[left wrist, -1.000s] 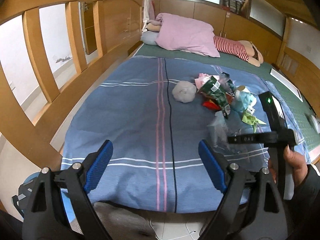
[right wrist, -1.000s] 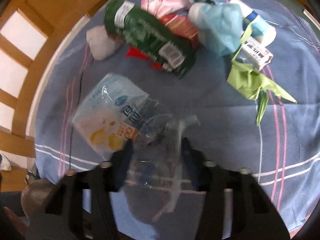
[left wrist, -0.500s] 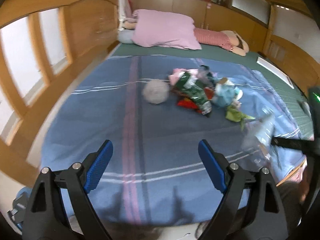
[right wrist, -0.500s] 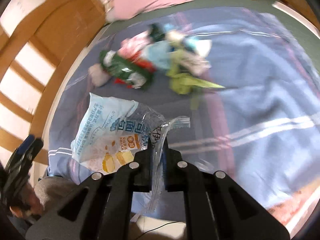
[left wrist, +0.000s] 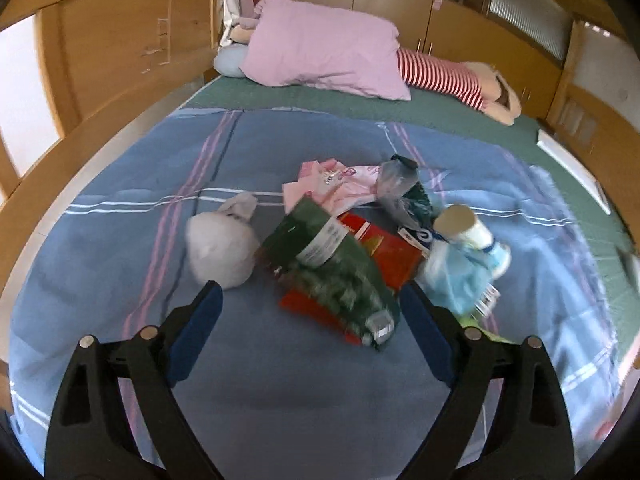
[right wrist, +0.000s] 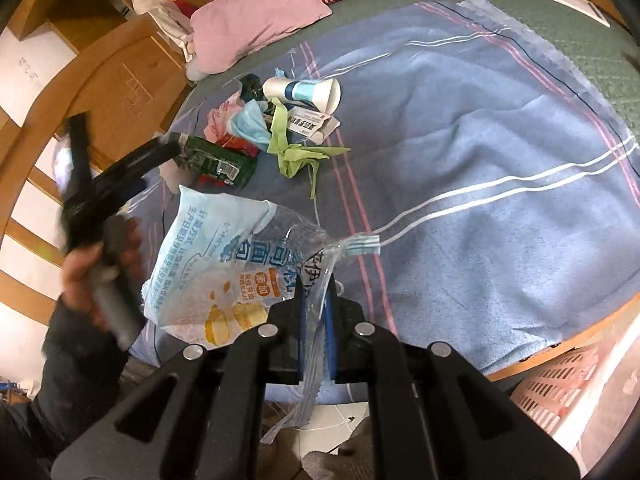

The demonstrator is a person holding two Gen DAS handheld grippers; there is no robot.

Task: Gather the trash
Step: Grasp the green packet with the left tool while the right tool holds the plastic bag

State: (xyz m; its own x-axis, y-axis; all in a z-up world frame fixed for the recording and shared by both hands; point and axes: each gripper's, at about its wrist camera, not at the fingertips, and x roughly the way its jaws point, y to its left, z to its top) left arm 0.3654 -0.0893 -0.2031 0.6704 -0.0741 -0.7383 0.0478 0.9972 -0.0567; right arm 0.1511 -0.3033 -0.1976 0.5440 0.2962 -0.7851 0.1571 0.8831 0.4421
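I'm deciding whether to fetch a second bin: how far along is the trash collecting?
Early. Nothing visibly binned yet. In hand: the right gripper is shut on the clear bread bag. The left gripper, open, faces the pile on the blue blanket: green wrapper, white wad, paper cup, pink wrapper.

1. A wooden bed frame with railings surrounds a green mattress.
2. A blue striped blanket covers it.
3. A pink pillow lies by wooden cabinets.
4. Daylight enters frosted windows.

Black gripper frame, blue pads, silver screws.
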